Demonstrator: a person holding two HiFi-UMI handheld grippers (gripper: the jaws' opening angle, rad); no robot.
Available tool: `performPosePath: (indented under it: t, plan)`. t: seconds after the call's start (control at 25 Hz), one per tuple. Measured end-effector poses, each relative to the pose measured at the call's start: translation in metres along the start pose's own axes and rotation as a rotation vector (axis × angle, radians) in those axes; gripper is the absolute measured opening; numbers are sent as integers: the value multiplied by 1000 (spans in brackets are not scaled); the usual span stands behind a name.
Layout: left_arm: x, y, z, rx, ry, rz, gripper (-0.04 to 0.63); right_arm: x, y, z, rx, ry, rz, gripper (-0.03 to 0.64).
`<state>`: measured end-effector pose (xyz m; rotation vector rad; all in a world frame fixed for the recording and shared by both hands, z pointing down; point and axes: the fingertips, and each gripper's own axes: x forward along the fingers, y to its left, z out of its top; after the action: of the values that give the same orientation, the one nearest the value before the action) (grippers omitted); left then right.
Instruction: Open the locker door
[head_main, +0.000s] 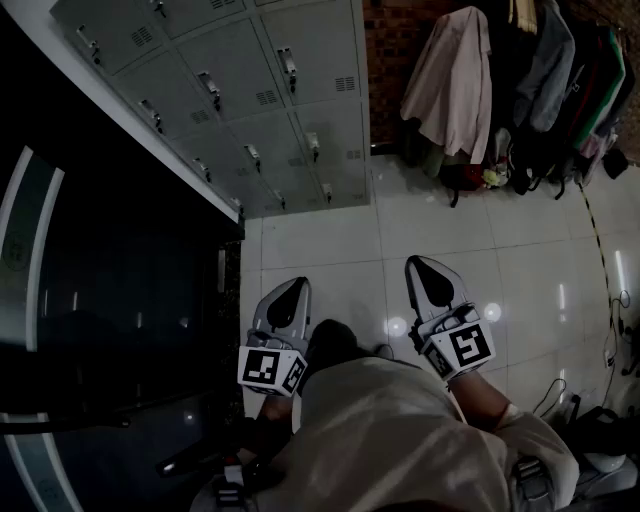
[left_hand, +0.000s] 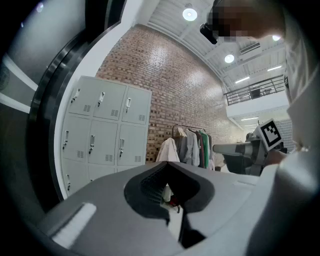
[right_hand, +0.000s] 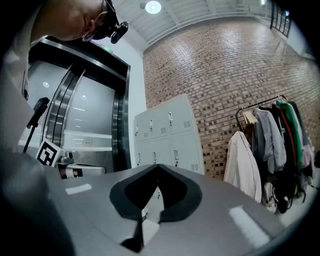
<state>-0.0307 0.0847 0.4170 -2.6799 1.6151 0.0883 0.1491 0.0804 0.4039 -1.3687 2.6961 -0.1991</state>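
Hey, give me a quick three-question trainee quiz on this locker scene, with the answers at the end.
1. True or false: the right hand-held gripper is touching the lockers.
2. Multiple choice: in the head view, what hangs to the right of the lockers? A) coats on a rack B) a ladder C) a whiteboard
3. Fill in: the jaws of the left hand-held gripper and of the right one are both ____.

Key: 1 false, it is held over the floor tiles, well short of them; 2 A; 3 shut, with nothing between them.
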Motion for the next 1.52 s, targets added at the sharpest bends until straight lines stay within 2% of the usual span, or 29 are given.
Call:
performPosePath:
  t: [0.12,0.28,0.44,0.64,0.96,1.2,1.28,1.52]
  plan:
    - [11,15,-15,-6,30,11,64,9,-9,-4,-6,-6,-15,0]
    - [42,32,-26,-8,16,0,64,33,-33,-16,-16,23,-37,2]
    - [80,56,-31,-12,1,-23,64,76,-51,-17,-12,-7,-45,1]
    - [122,124,-58,-48,26,-27,64,149,-63,-39,-17,28,-56,0]
    - [192,209,-56,-30,-3,-55,64,250,-79,-48,-18,27,-72,2]
    - [213,255,-67,-72,35,-59,64,311,-75,-39,-16,-17,-64,2]
    - [223,270,-69,-74,39,-55,64,332,-80,-34,-24,-68,-67,2]
    - [252,319,-97,-49,56,11,64,381,-97,-72,-58,98,-85,2]
